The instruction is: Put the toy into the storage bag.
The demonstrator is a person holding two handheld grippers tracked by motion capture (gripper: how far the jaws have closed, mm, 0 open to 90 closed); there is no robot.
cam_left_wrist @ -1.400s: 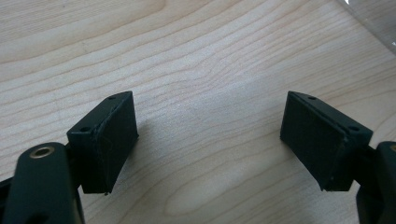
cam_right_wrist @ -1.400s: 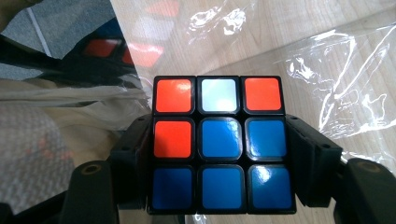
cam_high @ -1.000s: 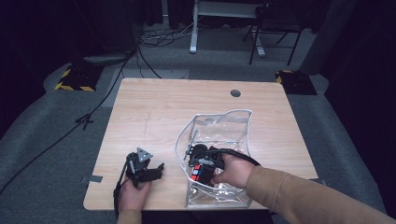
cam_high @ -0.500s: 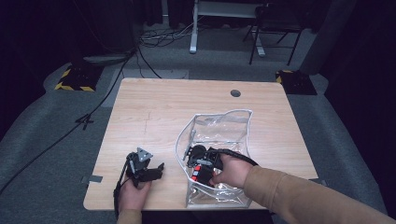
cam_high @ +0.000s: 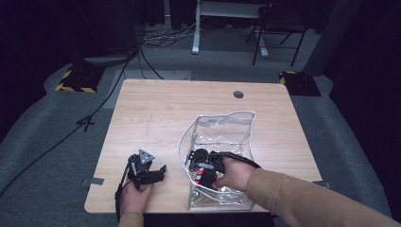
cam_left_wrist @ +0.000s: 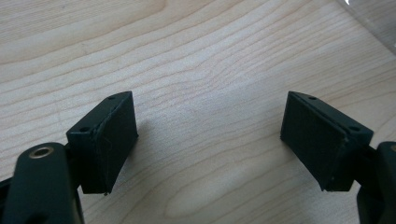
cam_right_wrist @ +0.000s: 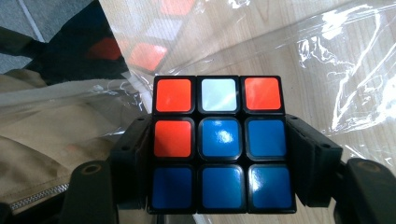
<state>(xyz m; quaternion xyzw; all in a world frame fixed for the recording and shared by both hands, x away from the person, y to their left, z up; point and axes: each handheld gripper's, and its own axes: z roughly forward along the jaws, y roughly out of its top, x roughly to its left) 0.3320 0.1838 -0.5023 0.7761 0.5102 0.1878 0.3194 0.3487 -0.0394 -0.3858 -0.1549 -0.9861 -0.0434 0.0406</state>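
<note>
Near the counter's front edge, two grippers at work.
Left gripper (cam_high: pixel 150 171) rests low over the bare counter (cam_high: pixel 161 113), fingers (cam_left_wrist: pixel 109 140) spread wide, nothing between; right gripper (cam_high: pixel 201 166) clamps a cube (cam_right_wrist: pixel 219 142) inside the clear bag (cam_high: pixel 222 132).

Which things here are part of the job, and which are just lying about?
In use:
- puzzle cube, clamped in the right gripper
- clear plastic bag, which the right gripper reaches into
- left gripper, open over bare table

Lying about:
- floor cables
- yellow-black striped block
- chair
</note>
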